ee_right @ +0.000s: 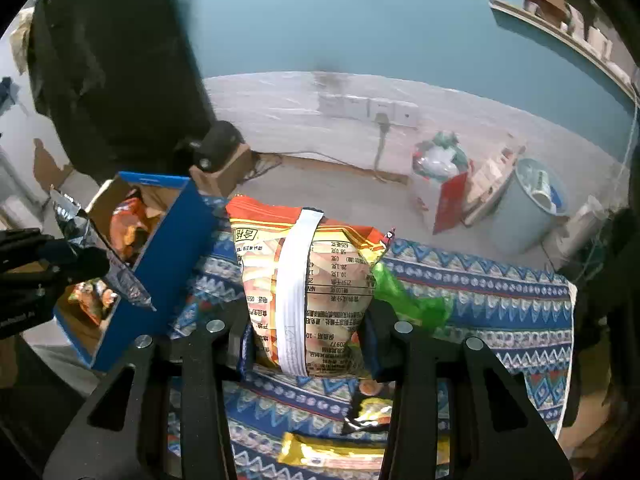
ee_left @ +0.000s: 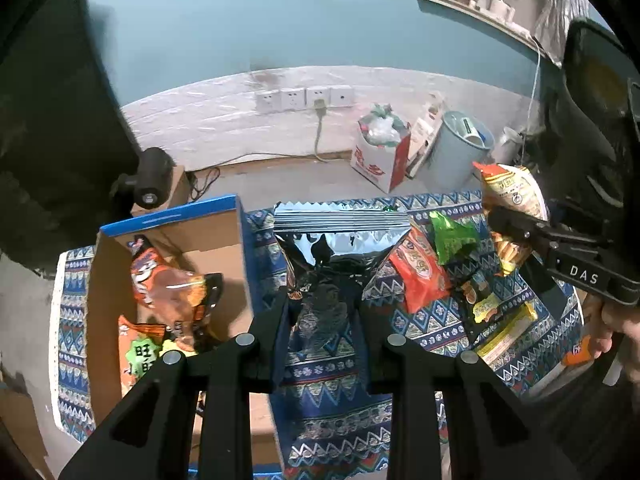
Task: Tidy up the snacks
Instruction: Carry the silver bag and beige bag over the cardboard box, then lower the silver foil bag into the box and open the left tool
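Left wrist: silver pouch [ee_left: 320,264] between tongs [ee_left: 320,316].

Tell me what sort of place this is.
Probably a spare or storage room in a home, not a kitchen. A patterned cloth covers the work surface; behind it stand bare wall sockets, a grey bin on the concrete floor, and a shelf of boxes.

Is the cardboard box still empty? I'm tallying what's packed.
No: the cardboard box already holds orange snack bags, seen in the left wrist view.
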`<action>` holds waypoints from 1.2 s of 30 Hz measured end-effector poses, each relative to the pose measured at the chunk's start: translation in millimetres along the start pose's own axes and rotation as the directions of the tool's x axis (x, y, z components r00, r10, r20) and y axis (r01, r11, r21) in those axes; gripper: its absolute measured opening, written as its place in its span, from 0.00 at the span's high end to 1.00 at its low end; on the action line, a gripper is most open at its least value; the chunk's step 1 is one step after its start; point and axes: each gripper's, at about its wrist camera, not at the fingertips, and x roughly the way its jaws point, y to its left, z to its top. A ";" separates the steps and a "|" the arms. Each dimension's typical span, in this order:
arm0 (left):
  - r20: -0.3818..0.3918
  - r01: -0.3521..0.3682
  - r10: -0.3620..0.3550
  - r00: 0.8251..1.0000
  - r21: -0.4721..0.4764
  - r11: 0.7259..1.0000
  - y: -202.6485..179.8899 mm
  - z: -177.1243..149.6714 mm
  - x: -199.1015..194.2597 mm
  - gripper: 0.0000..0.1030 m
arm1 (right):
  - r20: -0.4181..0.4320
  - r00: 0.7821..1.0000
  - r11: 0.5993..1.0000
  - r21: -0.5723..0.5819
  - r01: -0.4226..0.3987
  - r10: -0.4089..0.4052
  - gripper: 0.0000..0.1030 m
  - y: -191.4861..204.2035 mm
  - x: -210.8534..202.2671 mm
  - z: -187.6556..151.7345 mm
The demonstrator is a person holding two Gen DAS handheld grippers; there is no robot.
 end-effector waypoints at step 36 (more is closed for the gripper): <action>-0.087 -0.098 0.078 0.993 -0.258 0.961 154.2 -76.6 -13.9 0.73 | -0.046 0.988 0.964 -0.216 -0.152 0.146 0.61 174.0 53.6 38.8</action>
